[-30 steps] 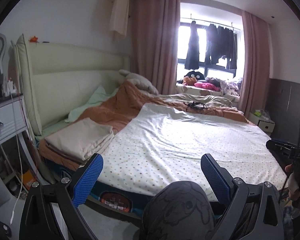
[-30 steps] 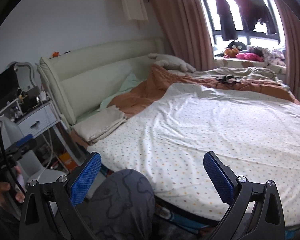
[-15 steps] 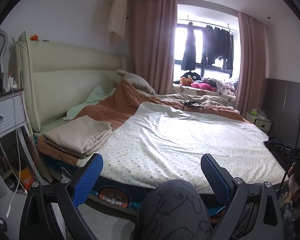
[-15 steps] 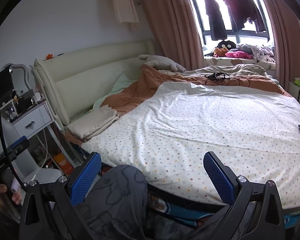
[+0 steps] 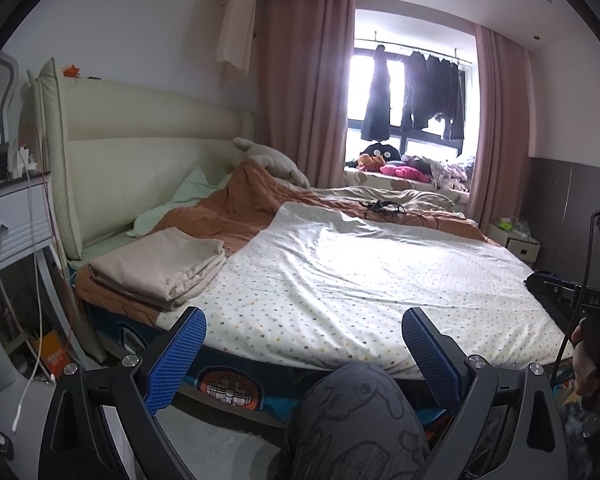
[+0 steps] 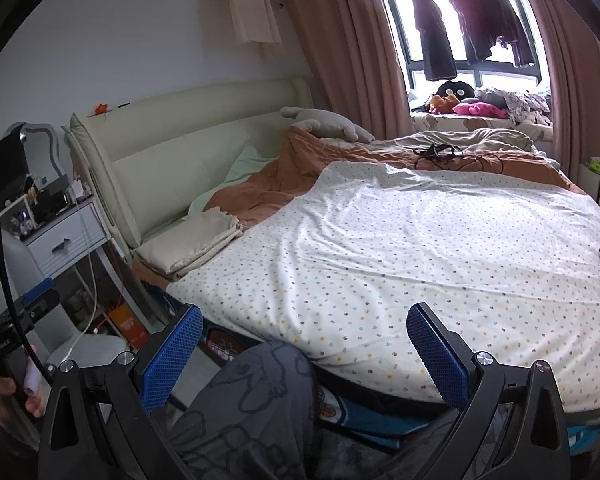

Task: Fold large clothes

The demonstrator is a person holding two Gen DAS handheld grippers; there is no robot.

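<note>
Both grippers idle. Left gripper [image 5: 302, 354] has its jaws spread wide with nothing between them; right gripper [image 6: 304, 354] is the same, wide apart and holding nothing. Both hang off the foot of the bed, short of the fabric.

Task item: the dotted sheet [image 5: 360, 280] lies spread flat over most of the bed, from 12 to 3 o'clock in both wrist views. Its near hem [image 6: 340, 344] drapes over the mattress edge, just beyond the blue finger pads [image 6: 172, 356].

Likely risks:
- The sheet is thin, limp woven cotton, with shallow wrinkles running diagonally. A pinch away from the corner will probably gather a bunch, and the fold line skews.
- The orange quilt [image 5: 236, 208] sits under the far edge. Biting too deep may catch both layers and drag the quilt.
- A tangle of black cable [image 6: 440, 152] lies at 12 o'clock near the sheet's far edge. It could snag when that edge is pulled over.
- The folded beige stack [image 5: 160, 268] at 10 o'clock touches the sheet's left edge. A sweep may topple it.
- The person's knee [image 5: 360, 420], in grey printed fabric, sits between the fingers and blocks the low approach.

Other textures: padded cream leatherette headboard [image 5: 140, 152], smooth and rounded.
</note>
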